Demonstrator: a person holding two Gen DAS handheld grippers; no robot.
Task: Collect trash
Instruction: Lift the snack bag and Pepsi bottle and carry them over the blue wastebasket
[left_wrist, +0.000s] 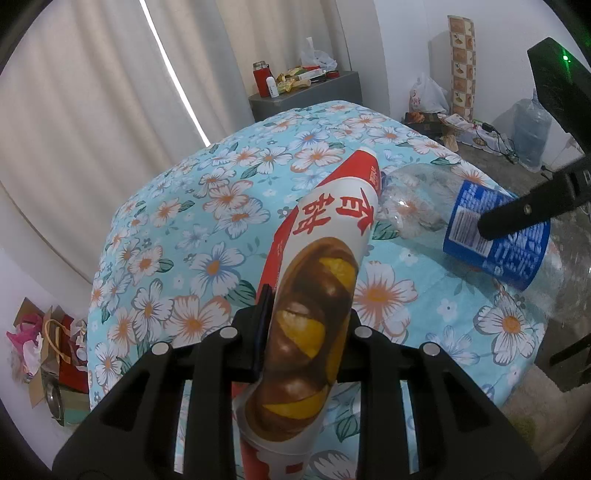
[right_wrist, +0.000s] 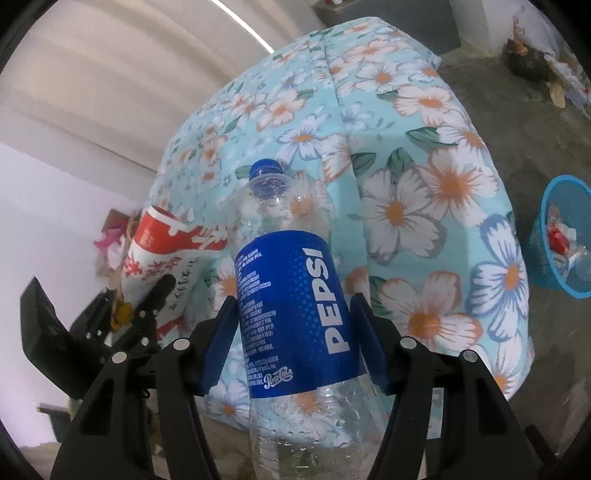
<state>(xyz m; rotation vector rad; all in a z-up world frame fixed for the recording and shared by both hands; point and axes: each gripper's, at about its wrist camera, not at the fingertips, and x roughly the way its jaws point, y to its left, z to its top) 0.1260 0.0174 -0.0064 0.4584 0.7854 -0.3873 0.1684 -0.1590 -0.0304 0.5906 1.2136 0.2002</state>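
- Now left gripper fingers clamp a wrapper, held above the bed
- Right gripper fingers pinch a Pepsi bottle by its label
- Blue bin far right on floor

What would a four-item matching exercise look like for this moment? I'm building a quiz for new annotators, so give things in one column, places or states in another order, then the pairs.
Things:
1. Pepsi bottle
2. bread wrapper
3. blue mesh basket
4. red thermos

Places or states:
A. on the grey cabinet by the curtains
B. on the floor, with trash inside
C. clamped in the right gripper
D. clamped in the left gripper

Pairs: 1-C, 2-D, 3-B, 4-A
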